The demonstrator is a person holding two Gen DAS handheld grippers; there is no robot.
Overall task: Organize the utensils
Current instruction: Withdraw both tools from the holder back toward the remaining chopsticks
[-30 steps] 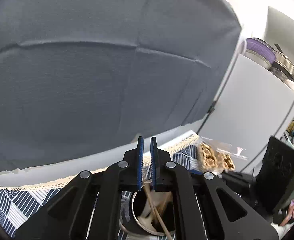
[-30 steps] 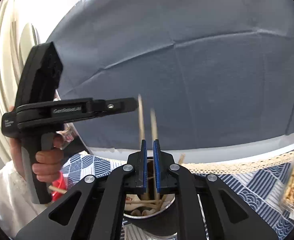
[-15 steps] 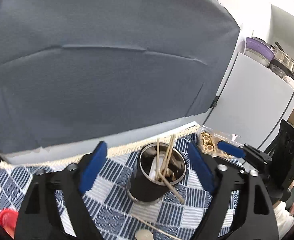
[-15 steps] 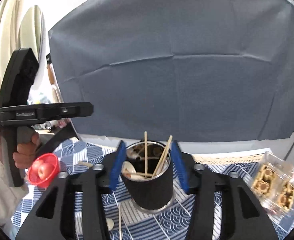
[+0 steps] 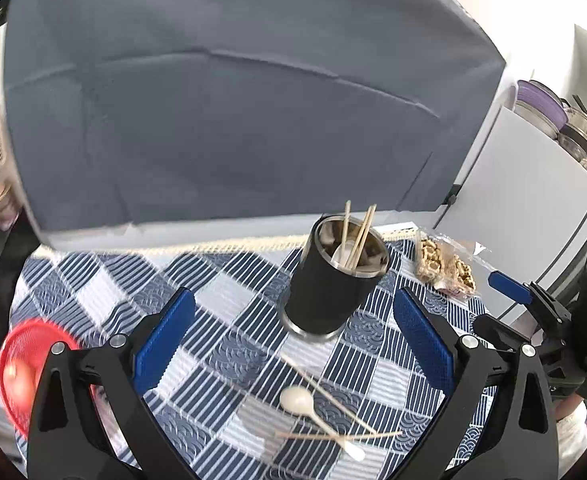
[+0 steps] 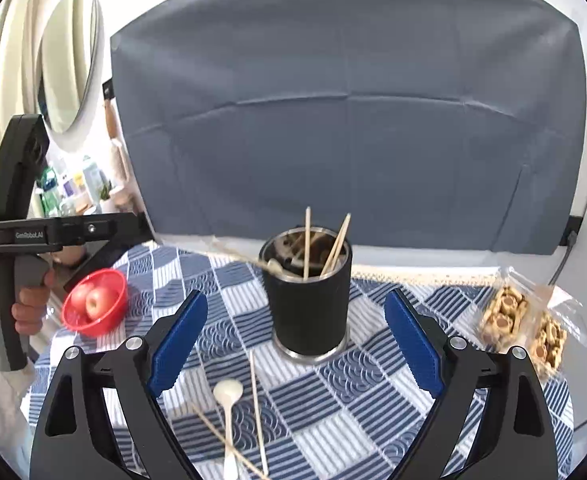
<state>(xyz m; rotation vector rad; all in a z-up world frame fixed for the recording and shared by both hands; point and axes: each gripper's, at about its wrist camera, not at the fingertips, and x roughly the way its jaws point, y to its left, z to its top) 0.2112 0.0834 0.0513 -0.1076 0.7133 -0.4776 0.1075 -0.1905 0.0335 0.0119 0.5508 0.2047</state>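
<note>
Here, the black cup [image 6: 308, 306] stands upright on the blue-and-white patterned tablecloth [image 6: 373, 412], holding several wooden chopsticks [image 6: 306, 242] and a pale spoon whose bowl rests at its rim. In front of the cup, on the cloth, lie a white spoon [image 6: 228, 396] and two loose chopsticks [image 6: 256, 404]; one chopstick runs just beside the spoon and the other crosses under its handle. In the left wrist view the same white spoon [image 5: 298, 400] lies in front of the cup [image 5: 333, 280] with the chopsticks [image 5: 325, 390] crossing its handle.

The right gripper [image 6: 293, 356] hovers in front of the cup, jaws spread wide and empty, the cup showing between its blue pads. The left gripper [image 5: 291, 344] is likewise wide open with nothing between its pads.

Left of the cup sits a red bowl [image 6: 105, 304] with apples. Right of the cup lies a clear packet of cookies [image 6: 521, 320]. Behind the cup hangs a grey backdrop [image 6: 345, 120].
</note>
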